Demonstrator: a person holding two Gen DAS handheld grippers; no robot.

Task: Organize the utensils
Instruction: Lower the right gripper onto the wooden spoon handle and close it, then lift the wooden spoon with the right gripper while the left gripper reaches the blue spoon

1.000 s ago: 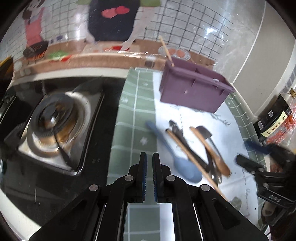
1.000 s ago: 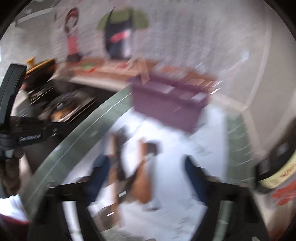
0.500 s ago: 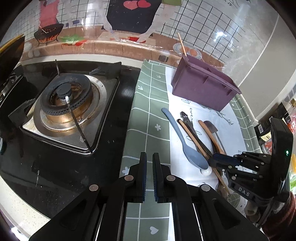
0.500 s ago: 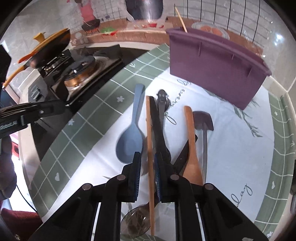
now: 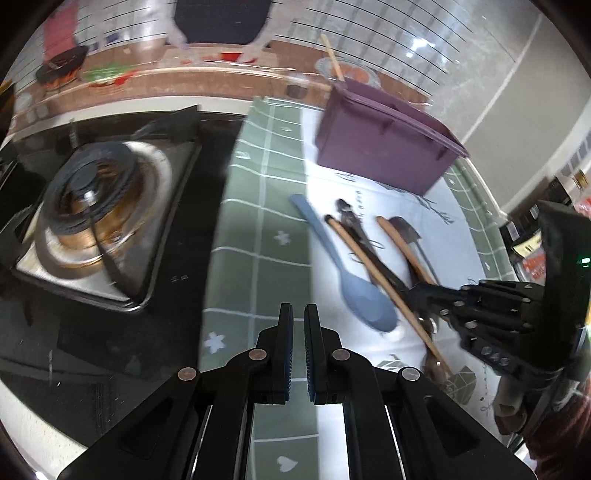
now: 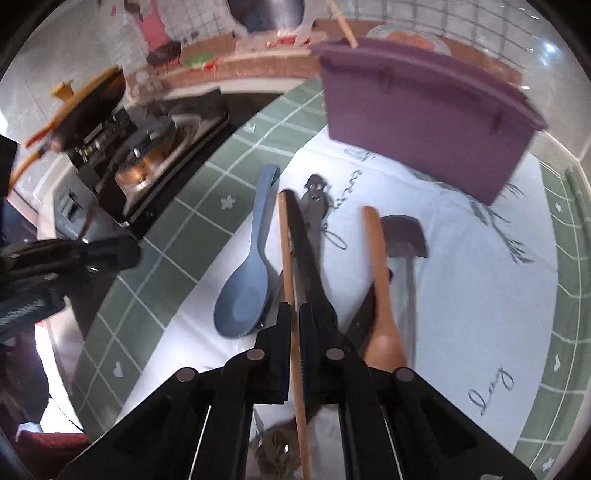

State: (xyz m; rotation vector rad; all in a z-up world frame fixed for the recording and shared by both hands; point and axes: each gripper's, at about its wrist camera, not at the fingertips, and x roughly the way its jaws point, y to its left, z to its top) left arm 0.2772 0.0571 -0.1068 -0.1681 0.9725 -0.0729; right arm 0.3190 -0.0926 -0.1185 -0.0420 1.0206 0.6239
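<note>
Utensils lie in a loose bunch on the white middle of the green-checked cloth [image 6: 159, 288] covering the surface, near side of the purple bin [image 6: 424, 118]. Blue spoon [image 6: 247, 280] on the left, bowl toward me. Next to it a long thin wooden stick handle [image 6: 286, 258], then a black serrated tool [image 6: 306, 251], a wooden spoon [image 6: 382, 295] and a dark spatula [image 6: 404, 236] on the right. My right fingers [image 6: 294, 328] have just been closing and are now clamped on the wooden stick handle, which runs straight between the pads; black tool lies just beside the right pad. My left fingers [image 5: 298, 328] are clenched with nothing between them, hanging over the green part of the cloth, left of the blue spoon. Gas burner [image 5: 92, 214] far left on the black stove. One wooden stick [image 6: 343, 22] pokes up from the bin's far left corner. Some blur in both views.
</note>
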